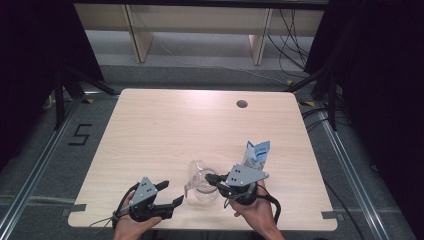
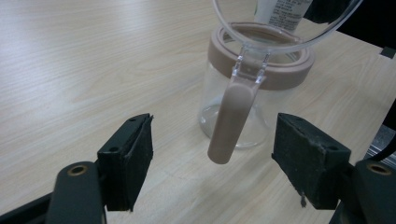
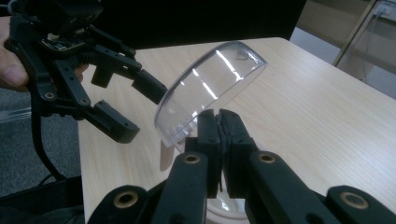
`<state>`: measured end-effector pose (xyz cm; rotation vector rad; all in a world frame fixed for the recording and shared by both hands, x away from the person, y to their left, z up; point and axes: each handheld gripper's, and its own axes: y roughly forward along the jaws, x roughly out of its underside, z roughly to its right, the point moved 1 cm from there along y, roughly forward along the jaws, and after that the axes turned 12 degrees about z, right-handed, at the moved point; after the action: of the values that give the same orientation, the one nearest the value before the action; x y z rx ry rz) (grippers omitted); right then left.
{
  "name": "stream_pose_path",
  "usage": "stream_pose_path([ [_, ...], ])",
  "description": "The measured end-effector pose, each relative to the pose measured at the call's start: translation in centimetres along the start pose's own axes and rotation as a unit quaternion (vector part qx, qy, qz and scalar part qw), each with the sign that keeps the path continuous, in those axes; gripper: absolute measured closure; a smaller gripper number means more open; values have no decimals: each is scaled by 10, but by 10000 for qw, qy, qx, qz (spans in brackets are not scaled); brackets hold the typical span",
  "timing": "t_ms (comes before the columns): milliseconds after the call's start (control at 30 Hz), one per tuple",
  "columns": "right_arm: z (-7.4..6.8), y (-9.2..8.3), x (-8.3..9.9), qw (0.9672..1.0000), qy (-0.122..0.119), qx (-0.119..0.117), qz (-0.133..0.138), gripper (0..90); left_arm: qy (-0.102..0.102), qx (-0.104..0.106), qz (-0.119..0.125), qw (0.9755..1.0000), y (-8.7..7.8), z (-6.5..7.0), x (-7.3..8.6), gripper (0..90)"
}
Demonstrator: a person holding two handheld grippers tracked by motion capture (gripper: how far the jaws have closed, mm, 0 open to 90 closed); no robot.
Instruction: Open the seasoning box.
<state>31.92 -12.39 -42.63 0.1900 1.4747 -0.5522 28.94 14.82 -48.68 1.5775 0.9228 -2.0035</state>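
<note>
While the left gripper [image 1: 169, 194] gapes, the right gripper [image 3: 220, 122] pinches one clear lid [image 3: 211, 88] above one jar [image 2: 243, 100].

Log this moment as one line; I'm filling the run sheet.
left gripper: open, empty | right gripper: shut on clear lid | jar: on table

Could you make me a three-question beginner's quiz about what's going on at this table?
1. True or false: the left gripper is clamped on the jar's handle.
2. What does the right gripper hold? A) the blue-and-white pouch B) the clear scoop C) a cable
3. Fill in: the clear jar has a pinkish-brown ____ around its mouth.

Key
1. False: its jaws stand apart, with the handle hanging between them untouched.
2. B: the jaws are pinched on the rim of the clear scoop, held tilted above the jar. The blue-and-white pouch stands behind on the table.
3. Ring.
</note>
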Motion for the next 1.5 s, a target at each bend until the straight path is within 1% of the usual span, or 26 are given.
stream_pose_path([
  [67, -2, 2, -1, 10000, -11, -36, 0, 875, -62, -51, -26, 10000, -2, -1, 3, 270],
  [133, -4, 4, -2, 10000, 7, -48, 17, 872, -28, -131, -111, 9998, -5, -3, 5, 267],
  [167, -5, 4, -2, 10000, -7, -59, 42, 872, -120, -162, -74, 9998, -4, -2, 7, 267],
  [200, -6, 4, -3, 9999, 4, -108, 2, 872, -11, -160, -155, 9998, -6, -4, 8, 268],
  [233, -7, 5, -4, 9999, -46, -113, 25, 872, -158, -159, -117, 9997, -6, -4, 10, 267],
  [300, -8, 6, -5, 9998, -121, -137, 16, 872, -27, -148, -177, 9997, -8, -6, 11, 266],
  [333, -10, 8, -4, 9999, -38, -117, 45, 871, -134, -201, -167, 9996, -9, -5, 13, 265],
  [367, -10, 8, -4, 9999, -73, -130, 38, 871, -139, -199, -160, 9996, -9, -5, 13, 263],
  [433, -13, 10, -4, 9998, -31, -187, -4, 871, -18, -177, -217, 9996, -11, -6, 14, 262],
  [500, -14, 12, -4, 9998, -46, -204, 2, 871, -106, -214, -200, 9995, -12, -5, 15, 260],
  [600, -16, 15, -3, 9997, -51, -247, 0, 868, -27, -178, -193, 9997, -13, -7, 16, 256],
  [633, -16, 16, -3, 9996, -90, -257, 11, 868, -120, -204, -167, 9996, -13, -6, 16, 255],
  [667, -17, 15, -3, 9995, -68, -309, -50, 867, -114, -215, -163, 9996, -14, -7, 16, 254],
  [700, -17, 16, -3, 9996, -50, -270, -22, 866, -31, -217, -190, 9996, -15, -8, 16, 254],
  [733, -17, 16, -3, 9996, -64, -271, -11, 864, -151, -251, -164, 9994, -15, -7, 17, 253],
  [800, -17, 16, -2, 9996, -90, -284, -7, 854, -142, -241, -163, 9995, -16, -7, 17, 251],
  [833, -17, 15, -2, 9996, -74, -284, 15, 847, -68, -189, -141, 9997, -16, -9, 17, 249],
  [867, -16, 14, -2, 9994, -143, -324, 55, 837, -85, -187, -140, 9997, -16, -9, 17, 249],
  [900, -16, 12, -2, 9995, -115, -284, 51, 829, -83, -182, -120, 9997, -16, -9, 17, 248],
  [1000, -12, 3, 1, 9996, -90, -268, 64, 798, -161, -204, -102, 9996, -16, -8, 17, 246],
  [1133, -4, -16, 8, 9998, 14, -98, 163, 733, -158, -226, -95, 9996, -17, -8, 17, 245],
  [1200, 1, -29, 13, 9998, 54, -52, 195, 696, -163, -205, -85, 9996, -16, -8, 17, 245],
  [1233, 3, -34, 14, 9998, -16, -48, 218, 678, -158, -216, -93, 9996, -16, -8, 17, 245],
  [1300, 7, -48, 20, 9996, 109, 24, 252, 640, -75, -198, -115, 9997, -17, -8, 17, 245],
  [1400, 17, -70, 29, 9992, 133, 162, 327, 611, -78, -174, -102, 9998, -16, -8, 17, 245],
  [1500, 23, -87, 38, 9985, 267, 359, 312, 590, -131, -174, -70, 9997, -15, -7, 17, 245],
])
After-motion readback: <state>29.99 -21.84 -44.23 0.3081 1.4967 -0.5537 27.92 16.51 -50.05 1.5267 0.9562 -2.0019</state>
